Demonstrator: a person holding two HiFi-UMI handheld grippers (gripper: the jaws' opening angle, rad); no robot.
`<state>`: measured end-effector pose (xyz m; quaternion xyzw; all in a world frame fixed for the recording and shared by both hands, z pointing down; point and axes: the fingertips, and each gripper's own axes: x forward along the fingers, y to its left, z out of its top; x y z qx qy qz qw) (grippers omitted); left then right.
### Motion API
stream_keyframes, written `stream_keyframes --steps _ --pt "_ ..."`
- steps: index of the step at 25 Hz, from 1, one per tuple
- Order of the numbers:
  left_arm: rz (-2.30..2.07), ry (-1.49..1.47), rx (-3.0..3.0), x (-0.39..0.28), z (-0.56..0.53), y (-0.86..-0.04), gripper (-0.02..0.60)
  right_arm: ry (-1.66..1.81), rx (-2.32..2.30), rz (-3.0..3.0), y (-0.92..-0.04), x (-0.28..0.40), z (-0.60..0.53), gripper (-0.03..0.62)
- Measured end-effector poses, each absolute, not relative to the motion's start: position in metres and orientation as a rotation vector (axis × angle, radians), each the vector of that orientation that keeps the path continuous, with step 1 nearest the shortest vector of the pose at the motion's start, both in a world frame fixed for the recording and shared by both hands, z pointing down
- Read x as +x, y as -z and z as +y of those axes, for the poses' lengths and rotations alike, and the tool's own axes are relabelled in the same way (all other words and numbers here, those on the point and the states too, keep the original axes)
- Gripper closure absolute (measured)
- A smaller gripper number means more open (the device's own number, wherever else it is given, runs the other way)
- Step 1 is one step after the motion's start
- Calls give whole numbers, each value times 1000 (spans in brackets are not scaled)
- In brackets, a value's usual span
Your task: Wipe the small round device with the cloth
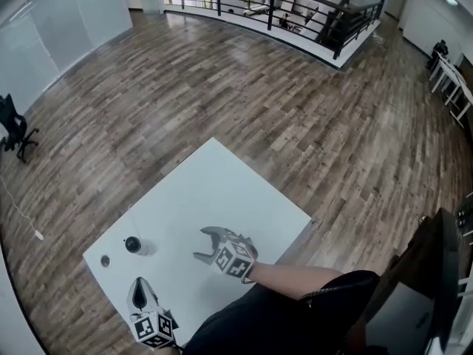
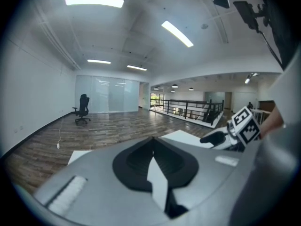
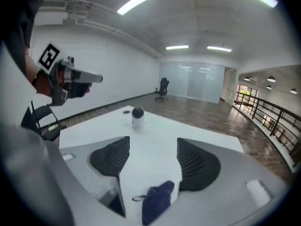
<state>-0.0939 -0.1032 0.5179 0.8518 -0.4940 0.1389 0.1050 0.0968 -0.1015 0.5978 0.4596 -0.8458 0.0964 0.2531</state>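
Right gripper [image 3: 153,147] released, cloth [image 3: 157,199] lying loose between its jaws at lower centre; left gripper [image 2: 153,149] clenched, empty. Device [image 3: 137,117] stands upper centre, well apart: regrip cloth firmly before wiping.

A white, square surface [image 1: 222,191] stands on a wood-plank floor [image 1: 222,87], filling the lower centre of the head view with one corner pointing toward the top. Near its left corner a small round device [image 1: 133,245], a black ball on a pale base, sits upright. A small dark disc [image 1: 105,260] lies apart from it, to its lower left. In the right gripper view a crumpled dark blue cloth [image 3: 157,199] lies on the white top at bottom centre, well apart from the device.
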Motion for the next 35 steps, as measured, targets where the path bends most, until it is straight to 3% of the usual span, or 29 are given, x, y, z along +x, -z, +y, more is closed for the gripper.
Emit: stream_keyframes --steps 2,4,8,11,24,35 --pt "-1467 -397 2519 -96 -105 -514 574 -228 1320 -2399 -568 85 -109 285" --pt "-1473 -385 2524 -98 -105 -512 574 -178 1384 -2478 -543 73 -115 333" --pt "-1455 -367 2563 -95 -103 -513 574 -74 1473 -2532 -512 59 -120 512" --pt "-1436 -350 2602 -92 -99 -512 574 -6 1495 -2521 -509 54 -113 583" --pt "-1400 -337 2601 -94 -96 -520 574 -200 1445 -2421 -576 60 -81 592" --pt "-1443 -327 2575 -110 -96 -522 575 -175 1474 -2428 -563 55 -93 592"
